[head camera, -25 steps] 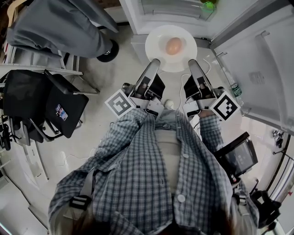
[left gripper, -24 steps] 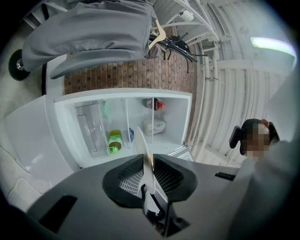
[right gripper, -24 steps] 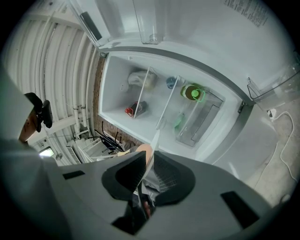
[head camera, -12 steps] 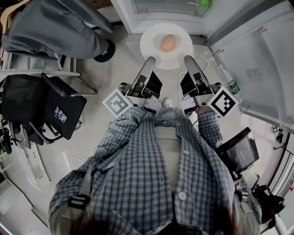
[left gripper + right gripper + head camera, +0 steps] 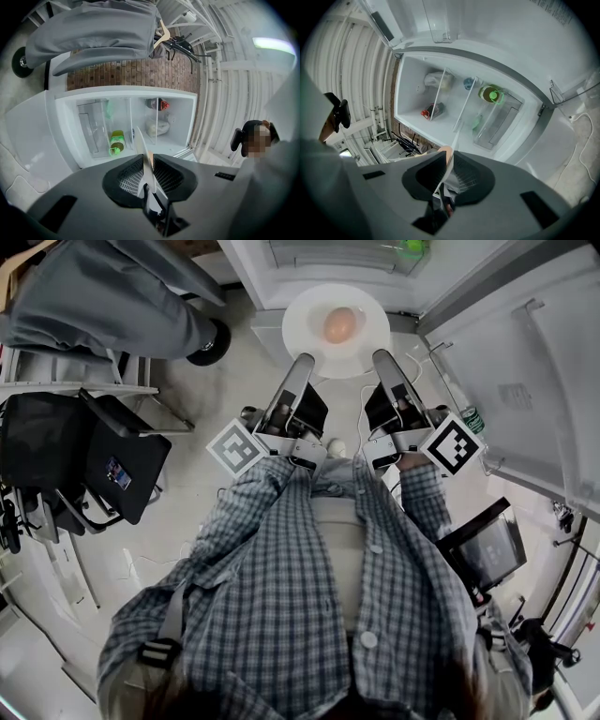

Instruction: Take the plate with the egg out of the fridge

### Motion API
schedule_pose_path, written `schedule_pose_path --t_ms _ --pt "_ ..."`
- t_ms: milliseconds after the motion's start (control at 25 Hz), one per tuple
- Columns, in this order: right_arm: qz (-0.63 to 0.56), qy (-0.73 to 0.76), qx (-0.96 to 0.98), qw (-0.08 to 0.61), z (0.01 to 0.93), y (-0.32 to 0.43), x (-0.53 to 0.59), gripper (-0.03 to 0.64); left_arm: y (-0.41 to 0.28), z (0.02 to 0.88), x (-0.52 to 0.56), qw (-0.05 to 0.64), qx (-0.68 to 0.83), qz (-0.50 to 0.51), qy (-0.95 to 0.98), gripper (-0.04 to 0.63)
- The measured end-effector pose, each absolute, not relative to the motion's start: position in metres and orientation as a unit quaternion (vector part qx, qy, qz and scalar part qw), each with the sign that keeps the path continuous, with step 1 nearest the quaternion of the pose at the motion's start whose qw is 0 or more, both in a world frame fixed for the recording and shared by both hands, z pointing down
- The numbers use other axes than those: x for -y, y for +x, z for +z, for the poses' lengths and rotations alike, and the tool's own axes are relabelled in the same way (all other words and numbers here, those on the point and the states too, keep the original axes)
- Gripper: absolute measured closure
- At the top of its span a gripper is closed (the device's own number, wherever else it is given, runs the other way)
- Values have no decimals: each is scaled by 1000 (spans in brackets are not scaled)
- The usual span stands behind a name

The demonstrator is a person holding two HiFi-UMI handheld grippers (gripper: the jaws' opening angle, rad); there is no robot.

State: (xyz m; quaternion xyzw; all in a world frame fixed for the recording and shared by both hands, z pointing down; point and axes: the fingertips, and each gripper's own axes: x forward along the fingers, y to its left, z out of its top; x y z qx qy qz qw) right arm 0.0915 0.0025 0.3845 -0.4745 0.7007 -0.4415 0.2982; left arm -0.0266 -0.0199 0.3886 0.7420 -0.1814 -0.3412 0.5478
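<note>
A white plate [image 5: 361, 352] carrying a brown egg [image 5: 338, 324] is held level in front of the open fridge [image 5: 347, 261]. My left gripper [image 5: 305, 362] is shut on the plate's left rim, and my right gripper [image 5: 380, 358] is shut on its right rim. In the left gripper view the plate [image 5: 143, 152] shows edge-on between the jaws of the left gripper [image 5: 149, 173]. The right gripper view likewise shows the plate [image 5: 453, 149] pinched edge-on in the right gripper [image 5: 444, 178], with the egg [image 5: 447, 152] peeking beside it.
The fridge door [image 5: 525, 381] stands open at the right. Inside the fridge [image 5: 126, 126] are a green-capped bottle [image 5: 116, 140], a red-capped bottle [image 5: 157, 104] and a bagged item [image 5: 157, 126]. A person in grey clothes [image 5: 112, 292] stands left; black chairs [image 5: 84, 456] sit beside.
The plate with the egg, held by both grippers, has shifted slightly up and to the left in the head view, along with the camera's view of the scene.
</note>
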Motion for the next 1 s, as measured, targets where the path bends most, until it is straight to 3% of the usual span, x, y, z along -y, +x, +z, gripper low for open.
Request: schedule_pose_path --t_ms 1000 --pt "-458 -472 -691 298 389 114 35 561 -4 390 58 556 191 -342 733 523"
